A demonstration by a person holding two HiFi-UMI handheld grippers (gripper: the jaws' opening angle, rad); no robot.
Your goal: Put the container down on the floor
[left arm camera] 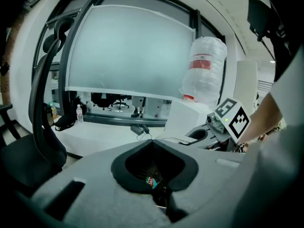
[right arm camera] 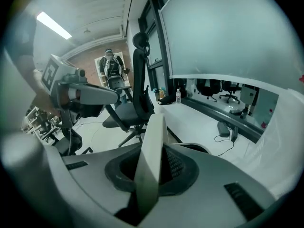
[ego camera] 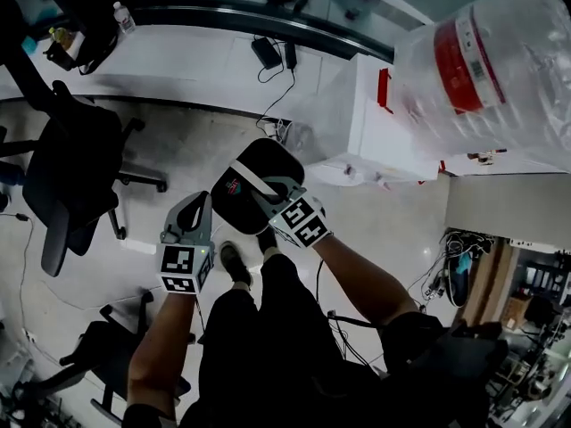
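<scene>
Right tool [right arm camera: 148,184] clamped on the white handle [right arm camera: 151,146] of the black container [ego camera: 272,163]. Left tool [left arm camera: 159,194] looks pinched on its rim, by the logo. Container hangs between them above the floor [ego camera: 384,221], over my shoe [ego camera: 234,264]. Risks: the thin handle slips and the container tips, or it lands on the shoe.

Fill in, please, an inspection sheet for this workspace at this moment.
Surface: pale floor, container not yet on it.
Job's things: black container with white handle, held in the air.
Clutter: small bottle and dark bag on the white desk.
Grippers: left gripper shut on the container's rim; right gripper shut on its handle.
Cables: charger and lead on the desk; tangle at right.
Surroundings: office chairs, water dispenser with large bottle.
</scene>
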